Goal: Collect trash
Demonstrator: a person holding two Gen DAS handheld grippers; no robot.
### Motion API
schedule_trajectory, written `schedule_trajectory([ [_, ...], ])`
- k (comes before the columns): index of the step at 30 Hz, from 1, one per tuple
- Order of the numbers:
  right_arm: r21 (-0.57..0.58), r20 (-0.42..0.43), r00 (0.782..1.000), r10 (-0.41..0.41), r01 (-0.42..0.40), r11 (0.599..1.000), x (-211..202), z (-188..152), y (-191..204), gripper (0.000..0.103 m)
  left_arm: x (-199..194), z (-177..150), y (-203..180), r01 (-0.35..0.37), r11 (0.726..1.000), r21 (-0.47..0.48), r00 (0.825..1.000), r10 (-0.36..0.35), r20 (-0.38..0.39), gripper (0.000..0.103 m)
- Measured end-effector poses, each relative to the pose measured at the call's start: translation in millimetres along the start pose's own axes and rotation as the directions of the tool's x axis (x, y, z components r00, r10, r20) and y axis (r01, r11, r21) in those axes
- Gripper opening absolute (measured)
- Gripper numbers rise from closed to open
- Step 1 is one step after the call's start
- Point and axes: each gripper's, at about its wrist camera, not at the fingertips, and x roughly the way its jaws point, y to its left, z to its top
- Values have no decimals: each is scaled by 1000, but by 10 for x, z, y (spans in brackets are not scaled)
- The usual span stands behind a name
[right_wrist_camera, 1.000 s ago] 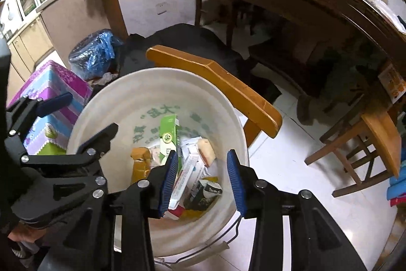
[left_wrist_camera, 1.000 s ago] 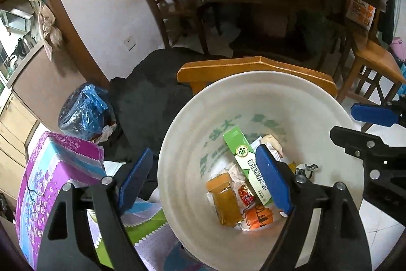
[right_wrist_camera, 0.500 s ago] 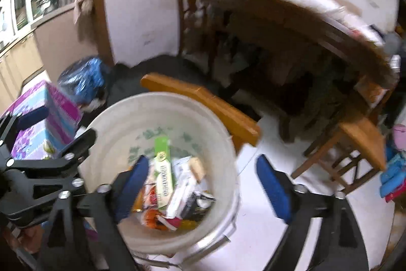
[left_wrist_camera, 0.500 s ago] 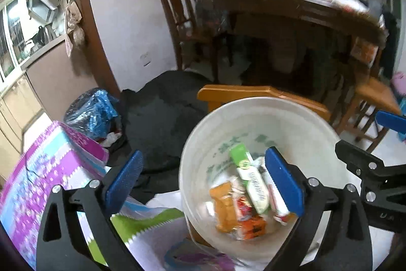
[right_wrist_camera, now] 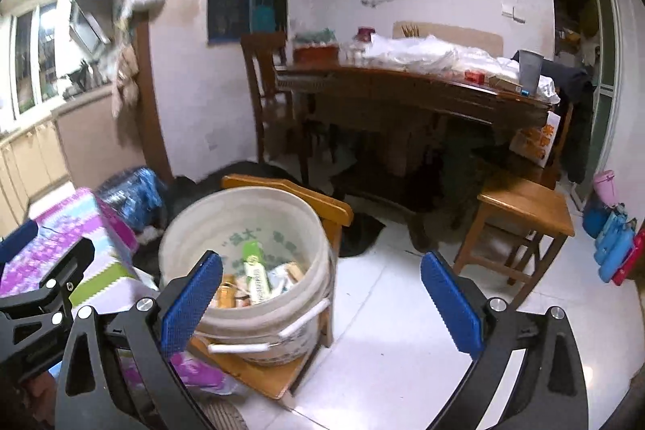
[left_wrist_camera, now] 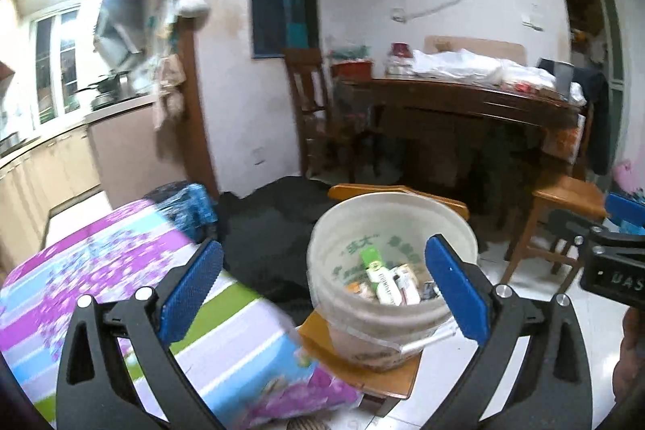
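Observation:
A white plastic bucket (left_wrist_camera: 363, 333) stands on a small wooden chair (left_wrist_camera: 358, 373) and holds several pieces of trash (left_wrist_camera: 381, 283), among them a green-and-white carton and orange wrappers. My left gripper (left_wrist_camera: 324, 256) hovers back from the bucket. Its jaws are opening and nothing is between the blue pads. In the right wrist view the bucket (right_wrist_camera: 258, 325) sits low on the left with the trash (right_wrist_camera: 258, 273) inside. My right gripper (right_wrist_camera: 322, 262) is open and empty, and its left finger overlaps the bucket's rim in the picture. Each gripper shows at the edge of the other's view.
A purple floral box (left_wrist_camera: 121, 289) lies left of the bucket, with a blue plastic bag (left_wrist_camera: 189, 204) and dark cloth (left_wrist_camera: 274, 228) behind. A dark wooden table (right_wrist_camera: 403, 83) and a chair stand at the back. A wooden stool (right_wrist_camera: 524, 204) is on the white tile floor (right_wrist_camera: 403, 309).
Both grippers have drawn back and up from directly over the bucket, so the room now shows. The right jaws went from nearly shut to wide open. The left jaws widened a little.

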Motion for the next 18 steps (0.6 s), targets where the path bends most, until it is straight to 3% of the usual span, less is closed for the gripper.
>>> schedule_trajectory([
  [6,-9,69,995,72,-71,997,-574,-169,46,98,-516,-161,101,-106,993,-48,993,108,52,97],
  [12,2,56,986,159,-159,987,-855,-313,57,98,-907,-389,128,-172,979,-111,983,178,48,97],
  [18,-15,78,968,239,-239,971,-1112,-383,50,98,-1346,-574,41,-250,958,-144,959,265,98,97],
])
